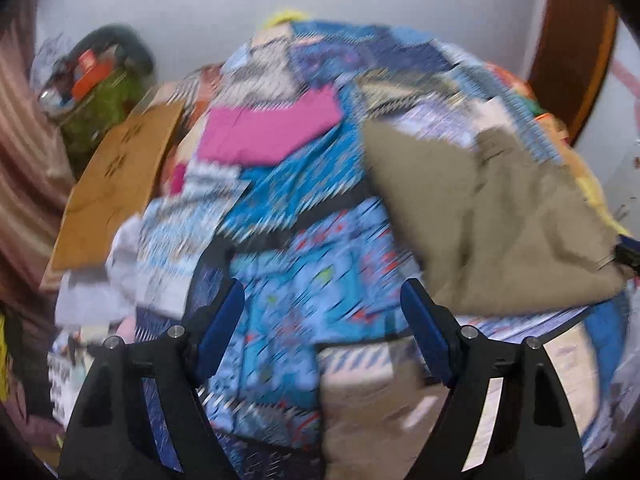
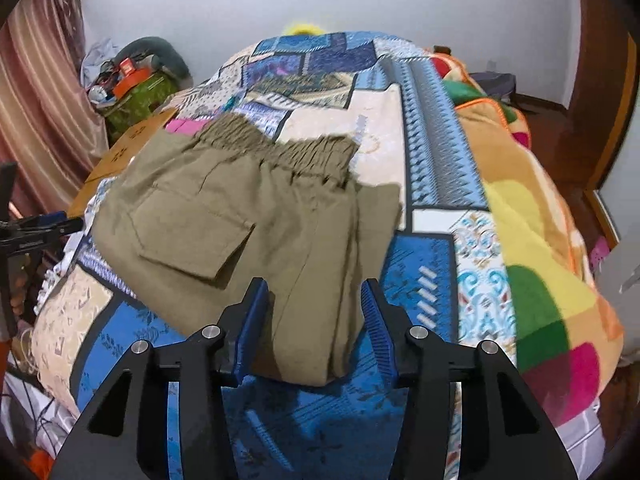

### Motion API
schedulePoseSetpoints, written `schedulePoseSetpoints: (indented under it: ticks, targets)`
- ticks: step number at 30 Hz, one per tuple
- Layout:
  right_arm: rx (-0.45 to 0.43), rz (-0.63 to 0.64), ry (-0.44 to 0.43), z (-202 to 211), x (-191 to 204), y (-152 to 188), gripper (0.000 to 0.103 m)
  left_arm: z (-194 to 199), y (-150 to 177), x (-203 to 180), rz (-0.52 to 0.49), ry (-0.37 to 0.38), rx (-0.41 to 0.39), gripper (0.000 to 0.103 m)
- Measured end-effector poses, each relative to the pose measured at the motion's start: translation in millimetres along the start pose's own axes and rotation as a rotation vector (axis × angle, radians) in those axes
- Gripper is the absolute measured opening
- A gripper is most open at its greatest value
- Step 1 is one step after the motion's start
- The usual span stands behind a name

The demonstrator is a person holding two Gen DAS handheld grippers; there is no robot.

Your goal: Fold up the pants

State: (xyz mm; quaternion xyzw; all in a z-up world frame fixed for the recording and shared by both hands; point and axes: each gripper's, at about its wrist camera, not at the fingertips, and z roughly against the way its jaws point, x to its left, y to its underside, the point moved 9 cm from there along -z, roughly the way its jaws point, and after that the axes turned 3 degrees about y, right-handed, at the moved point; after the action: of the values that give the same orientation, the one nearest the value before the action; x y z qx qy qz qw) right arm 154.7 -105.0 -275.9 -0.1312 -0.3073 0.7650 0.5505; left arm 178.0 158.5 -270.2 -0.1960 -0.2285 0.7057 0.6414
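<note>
Olive-khaki pants (image 2: 240,220) lie folded on a patchwork bedspread (image 2: 432,128), waistband toward the far side, a flap pocket on top. My right gripper (image 2: 314,312) is open, its blue pads either side of the pants' near folded edge, just above it. My left gripper (image 1: 322,320) is open and empty over the blue patterned bedspread (image 1: 304,264); the pants (image 1: 500,220) lie to its right. The left wrist view is motion-blurred. The left gripper's tip (image 2: 60,224) shows at the left edge of the right wrist view.
A pink cloth (image 1: 268,128) and a brown cardboard sheet (image 1: 116,184) lie at the bed's far left. A green box of clutter (image 2: 136,92) stands by the curtain. A bright fleece blanket (image 2: 532,240) covers the bed's right side.
</note>
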Motion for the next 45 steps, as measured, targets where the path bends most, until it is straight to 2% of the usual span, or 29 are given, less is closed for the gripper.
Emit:
schedulePoseSetpoints:
  ticks: [5,7,9,11,15,18,19,20,21,22,24,28,31,34,37,38,39,40,42,43,45]
  targets:
    - [-0.035,0.003,-0.026,6,5,-21,0.045,10,-45,-53,-0.103,0.11,-0.077,0.081]
    - [-0.043,0.008,-0.047,6,11,-30,0.045,3,-57,-69,-0.143,0.111,-0.089,0.081]
    - [-0.048,0.018,-0.072,2,19,-35,0.045,-10,-61,-72,-0.161,0.078,-0.068,0.076]
    - [-0.038,0.034,-0.076,-5,24,-35,0.045,-28,-54,-65,-0.15,0.054,-0.018,0.073]
    - [0.024,0.056,-0.066,-25,25,-21,0.045,-56,-11,-30,-0.13,-0.011,0.083,0.074]
    - [0.031,0.038,-0.092,-31,23,-11,0.045,-52,8,-7,-0.073,0.027,0.069,0.076]
    - [0.032,0.028,-0.099,-30,21,-11,0.045,-51,10,0,-0.06,0.011,0.076,0.074]
    - [0.035,0.022,-0.101,-29,21,-11,0.045,-51,12,14,-0.062,-0.079,0.083,0.073]
    - [0.035,0.019,-0.094,-28,19,-13,0.045,-51,12,21,-0.067,-0.124,0.089,0.069]
    - [0.035,0.022,-0.085,-27,19,-13,0.045,-52,12,28,-0.057,-0.133,0.099,0.067]
    - [0.037,0.033,-0.071,-25,20,-15,0.045,-48,5,30,-0.006,-0.066,0.102,0.065]
    - [0.013,0.055,-0.065,-16,27,-23,0.045,-20,-28,2,-0.03,0.017,-0.012,0.065]
    - [-0.024,0.065,-0.085,-10,37,-39,0.045,0,-57,-52,-0.095,0.15,-0.097,0.065]
    - [-0.045,0.08,-0.107,-10,49,-50,0.045,6,-70,-103,-0.179,0.248,-0.127,0.066]
    - [-0.033,0.1,-0.107,-21,56,-52,0.045,-8,-72,-144,-0.253,0.302,-0.094,0.065]
    - [-0.015,0.103,-0.108,-26,57,-50,0.045,-17,-69,-154,-0.267,0.309,-0.067,0.064]
    - [0.008,0.108,-0.109,-33,57,-46,0.045,-31,-60,-164,-0.281,0.321,-0.016,0.057]
    - [0.044,0.116,-0.1,-40,57,-40,0.045,-41,-54,-170,-0.29,0.32,0.021,0.052]
    - [0.093,0.127,-0.099,-50,56,-27,0.047,-62,-35,-174,-0.312,0.283,0.082,0.052]
    - [0.076,0.119,-0.099,-47,53,-24,0.05,-64,-29,-174,-0.311,0.287,0.074,0.053]
    - [0.092,0.123,-0.099,-44,50,-17,0.051,-60,-27,-169,-0.291,0.304,0.063,0.053]
